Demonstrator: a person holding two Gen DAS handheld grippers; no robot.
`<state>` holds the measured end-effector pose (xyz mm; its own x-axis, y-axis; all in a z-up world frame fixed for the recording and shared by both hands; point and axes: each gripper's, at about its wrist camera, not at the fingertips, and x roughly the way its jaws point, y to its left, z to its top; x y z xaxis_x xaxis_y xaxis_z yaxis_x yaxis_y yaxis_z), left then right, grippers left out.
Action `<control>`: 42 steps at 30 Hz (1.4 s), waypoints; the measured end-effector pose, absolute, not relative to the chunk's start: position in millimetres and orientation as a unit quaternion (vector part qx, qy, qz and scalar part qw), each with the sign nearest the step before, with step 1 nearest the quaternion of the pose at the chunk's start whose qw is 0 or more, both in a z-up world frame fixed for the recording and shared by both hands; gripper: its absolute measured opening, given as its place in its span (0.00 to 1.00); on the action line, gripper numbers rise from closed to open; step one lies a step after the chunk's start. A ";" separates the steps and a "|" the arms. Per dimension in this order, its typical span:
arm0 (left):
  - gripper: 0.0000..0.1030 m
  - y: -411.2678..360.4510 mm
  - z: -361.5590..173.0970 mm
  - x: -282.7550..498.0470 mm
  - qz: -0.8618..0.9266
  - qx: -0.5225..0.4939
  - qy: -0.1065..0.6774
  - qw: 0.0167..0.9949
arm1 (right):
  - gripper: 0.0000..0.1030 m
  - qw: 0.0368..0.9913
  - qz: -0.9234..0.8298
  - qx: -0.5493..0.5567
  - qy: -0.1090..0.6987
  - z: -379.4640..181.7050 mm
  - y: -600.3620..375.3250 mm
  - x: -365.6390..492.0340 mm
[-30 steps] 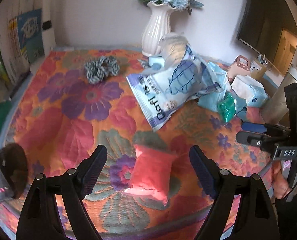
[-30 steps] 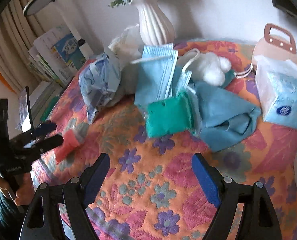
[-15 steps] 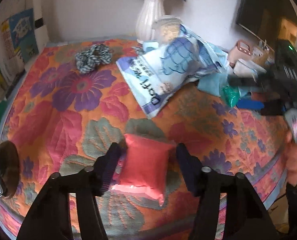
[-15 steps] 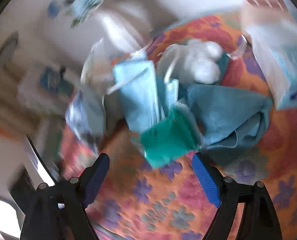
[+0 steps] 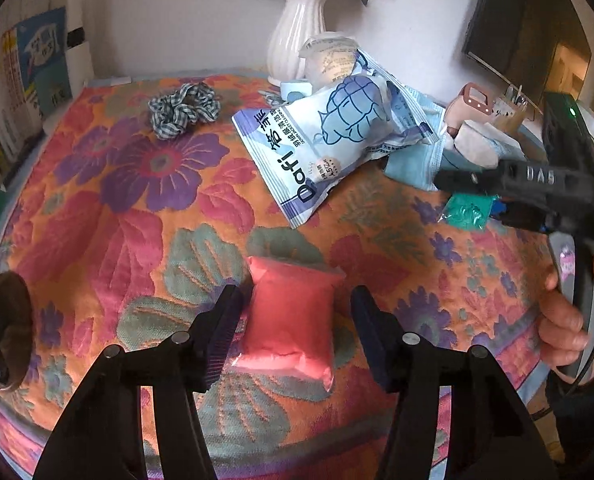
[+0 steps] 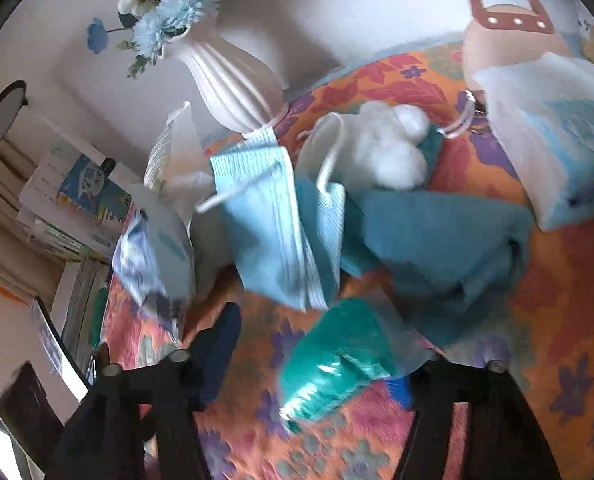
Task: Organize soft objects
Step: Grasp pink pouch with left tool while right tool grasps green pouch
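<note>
A pink soft packet (image 5: 291, 312) lies on the flowered cloth (image 5: 97, 208) between the fingers of my left gripper (image 5: 295, 320), which is open around it with gaps on both sides. A green soft packet (image 6: 333, 364) lies between the fingers of my right gripper (image 6: 317, 344), open, with the right finger partly hidden behind it. In the left wrist view the right gripper (image 5: 473, 192) reaches over the same green packet (image 5: 467, 210). Behind lie blue face masks (image 6: 273, 220), a teal cloth (image 6: 437, 240) and a white fluffy ball (image 6: 389, 148).
A white vase (image 5: 293, 32) with blue flowers stands at the back. A blue-and-white wipes bag (image 5: 329, 140), a checked scrunchie (image 5: 183, 108), a tissue pack (image 6: 553, 140) and a pink handled container (image 6: 501, 28) lie on the table. Books stand at left (image 5: 29, 72).
My left gripper has narrowed and moved forward around the pink packet. My right gripper has swung forward and down so the green packet now lies between its fingers.
</note>
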<state>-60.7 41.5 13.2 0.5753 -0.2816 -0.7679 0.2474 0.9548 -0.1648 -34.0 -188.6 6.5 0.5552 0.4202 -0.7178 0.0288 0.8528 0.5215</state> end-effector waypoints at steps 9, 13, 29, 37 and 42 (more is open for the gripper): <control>0.35 33.3 20.2 -65.7 -0.166 -0.029 0.431 0.887 | 0.36 0.814 0.235 0.229 0.478 4.5 -194.8 -63.1; 0.35 21.8 23.0 -61.5 -0.181 -0.037 0.425 0.886 | 0.44 0.831 0.194 0.137 0.503 8.6 -187.1 -66.3; 0.35 15.9 16.1 -57.2 -0.201 -0.047 0.426 0.881 | 0.68 0.836 0.133 0.182 0.500 11.0 -198.8 -116.9; 0.35 9.2 14.6 -59.2 -0.209 -0.033 0.428 0.879 | 0.68 0.835 0.186 0.151 0.496 15.8 -184.2 -116.0; 0.35 7.4 14.1 -59.3 -0.209 -0.029 0.430 0.878 | 0.72 0.874 0.157 0.016 0.459 38.2 -172.1 -128.9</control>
<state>-59.3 7.4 14.1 0.5434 -0.3919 -0.7424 0.3416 0.9110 -0.2309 -128.9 -172.1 38.2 0.5291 0.2898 -0.7975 -0.2608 0.9499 0.1722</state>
